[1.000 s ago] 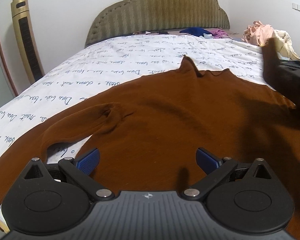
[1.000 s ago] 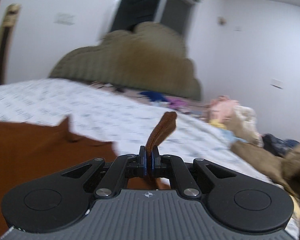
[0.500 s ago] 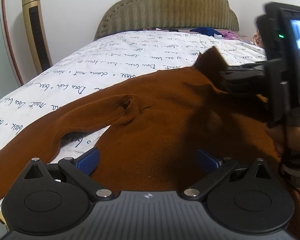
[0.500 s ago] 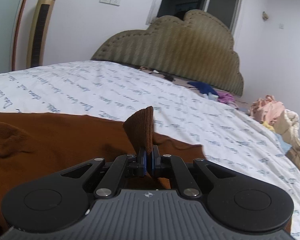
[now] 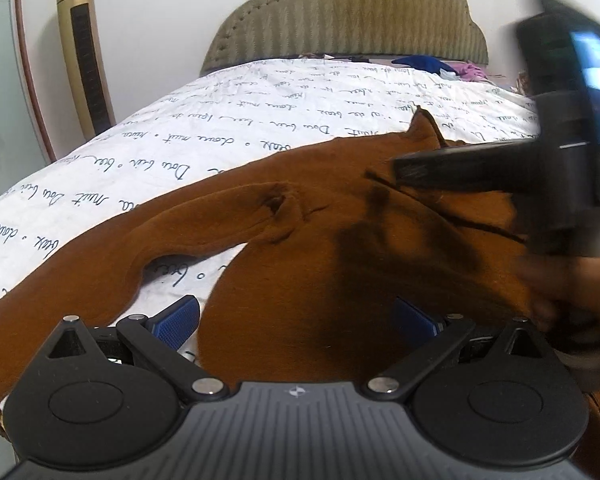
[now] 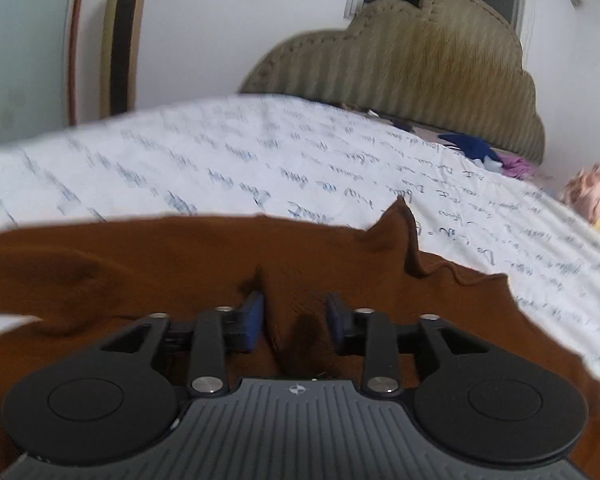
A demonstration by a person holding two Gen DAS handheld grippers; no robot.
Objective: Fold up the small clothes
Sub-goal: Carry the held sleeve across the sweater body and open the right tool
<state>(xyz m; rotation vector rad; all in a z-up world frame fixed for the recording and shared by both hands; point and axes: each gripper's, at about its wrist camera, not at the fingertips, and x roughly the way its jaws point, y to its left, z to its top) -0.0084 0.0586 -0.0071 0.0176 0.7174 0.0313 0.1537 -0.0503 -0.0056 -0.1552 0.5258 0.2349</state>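
A brown sweater point(image 5: 320, 264) lies spread on the white script-printed sheet point(image 5: 259, 136), one sleeve point(image 5: 203, 224) curving off to the left. My left gripper point(image 5: 295, 312) hovers low over the sweater's near part, open, with nothing gripped. My right gripper point(image 6: 295, 308) sits over the sweater's body point(image 6: 179, 256) and its jaws are opening. The brown fabric of the sleeve it brought over lies between the pads, which no longer press on it. The collar peak point(image 6: 396, 224) stands up just beyond. In the left wrist view the right gripper point(image 5: 420, 168) is a dark blur at the right.
An olive padded headboard point(image 5: 340, 20) closes the far end of the bed. A gold tower unit point(image 5: 85, 52) stands by the left wall. Blue clothing point(image 6: 472, 146) and a pink heap point(image 6: 596, 192) lie near the head. A hand point(image 5: 572, 292) holds the right gripper.
The right gripper carried the brown cuff leftward over the sweater's body, lowered it, and its jaws parted off the fabric. The left gripper stayed open, nearly in place.
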